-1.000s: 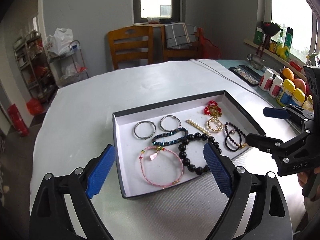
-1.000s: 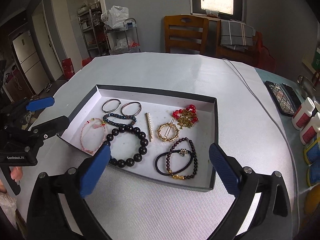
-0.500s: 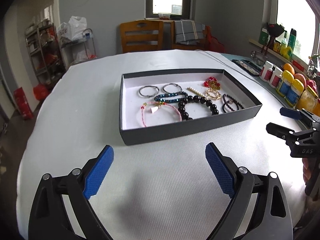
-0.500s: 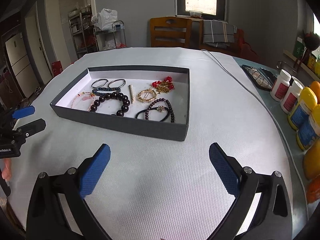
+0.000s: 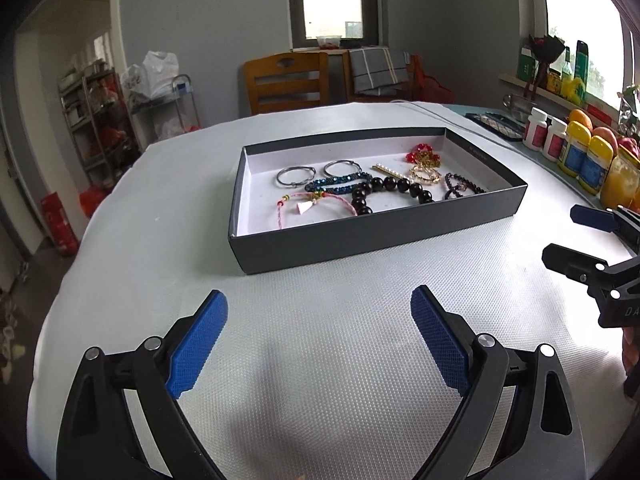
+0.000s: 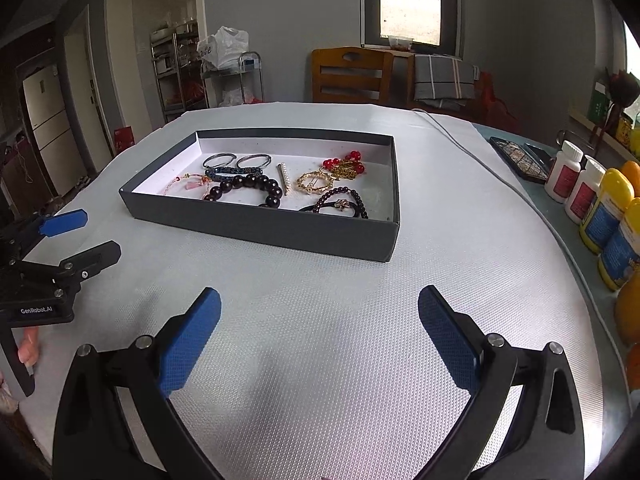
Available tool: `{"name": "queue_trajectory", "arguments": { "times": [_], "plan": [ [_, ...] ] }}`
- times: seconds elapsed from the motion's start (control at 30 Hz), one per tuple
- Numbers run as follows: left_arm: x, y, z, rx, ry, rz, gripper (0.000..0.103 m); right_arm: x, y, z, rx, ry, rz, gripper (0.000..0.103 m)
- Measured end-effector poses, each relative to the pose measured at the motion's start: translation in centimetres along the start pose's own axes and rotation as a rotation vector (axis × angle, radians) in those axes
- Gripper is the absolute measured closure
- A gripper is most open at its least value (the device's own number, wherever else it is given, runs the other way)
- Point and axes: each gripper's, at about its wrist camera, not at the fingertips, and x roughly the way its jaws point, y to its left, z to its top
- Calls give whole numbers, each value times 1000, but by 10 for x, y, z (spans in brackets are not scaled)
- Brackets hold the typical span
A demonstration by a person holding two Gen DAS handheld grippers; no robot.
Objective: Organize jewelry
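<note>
A: Where do I stand with the jewelry?

B: All of it lies in the dark tray (image 5: pixel 376 236) in the middle of the worktop (image 5: pixel 320 360): two silver hoops (image 5: pixel 295 176) at the far left, a pink cord bracelet (image 5: pixel 316 202) nearest my left side, the big black bead bracelet (image 5: pixel 384 192) in the centre, a gold ring piece (image 5: pixel 425 175) and a red bead cluster (image 5: pixel 423 155) towards the far right.

A: And my grippers?

B: My left gripper (image 5: pixel 318 336) hangs wide open and empty over bare worktop, on the near side of the tray. My right gripper (image 6: pixel 320 334) is the same, spread wide, nothing between its pads. Neither touches the tray.

A: So which step is this?

B: I judge nothing is in hand; either the sorting is finished or a pick is yet to start. If another piece must shift, I would come over the near wall and close on a single strand, since the black beads and the blue bracelet (image 5: pixel 336 184) touch
</note>
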Motion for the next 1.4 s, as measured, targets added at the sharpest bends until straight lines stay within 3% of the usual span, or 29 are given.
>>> {"name": "queue_trajectory", "arguments": {
  "times": [1.4],
  "plan": [
    [-7, -3, 3, 5, -42, 21, 8, -7, 9, -1, -54, -45, -45, 6]
  ]
}}
